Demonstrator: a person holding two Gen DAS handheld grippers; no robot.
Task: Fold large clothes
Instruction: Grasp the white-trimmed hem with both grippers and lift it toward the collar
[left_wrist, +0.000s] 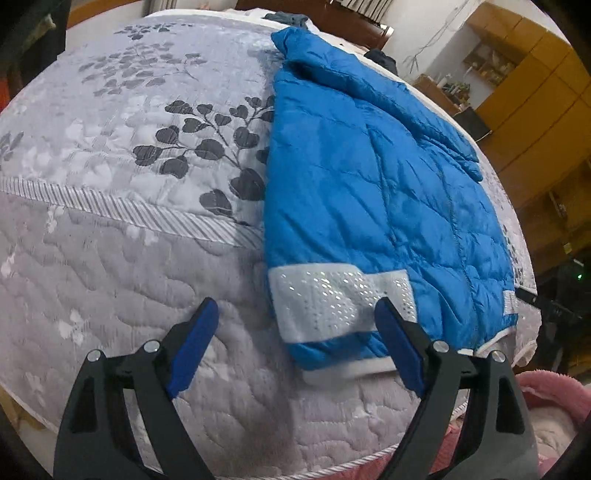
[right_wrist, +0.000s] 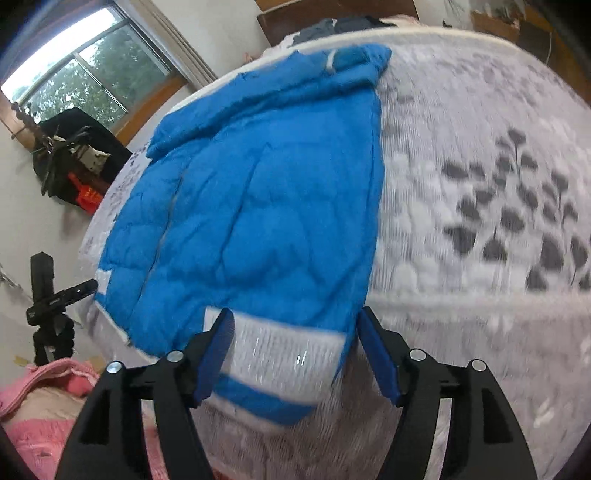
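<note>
- A bright blue quilted puffer jacket (left_wrist: 369, 192) lies flat on a grey-white quilted mattress with a dark leaf print (left_wrist: 129, 184), folded lengthwise into a long panel that runs from the near edge of the mattress toward its far edge.
- A white band speckled with shiny dots (left_wrist: 332, 306) crosses the jacket's near end, just above a white hem (left_wrist: 347, 373) that sits close to the mattress's near edge.
- A sleeve (left_wrist: 388, 99) lies folded along the jacket's length, on top of the body.
- The left gripper (left_wrist: 295, 347) hovers over the near edge with its blue-padded jaws wide apart, holding nothing; the jacket's near corner shows between them.
- The right gripper (right_wrist: 295, 354) hangs over the same near end of the jacket (right_wrist: 258, 206), jaws wide and empty, the white band (right_wrist: 288, 350) between them; this view is blurred.
- Pink fluffy fabric (right_wrist: 40, 406) shows beside the near edge of the mattress (right_wrist: 480, 184).
- A black camera on a small tripod (right_wrist: 48, 299) stands beyond the mattress's side edge.
</note>
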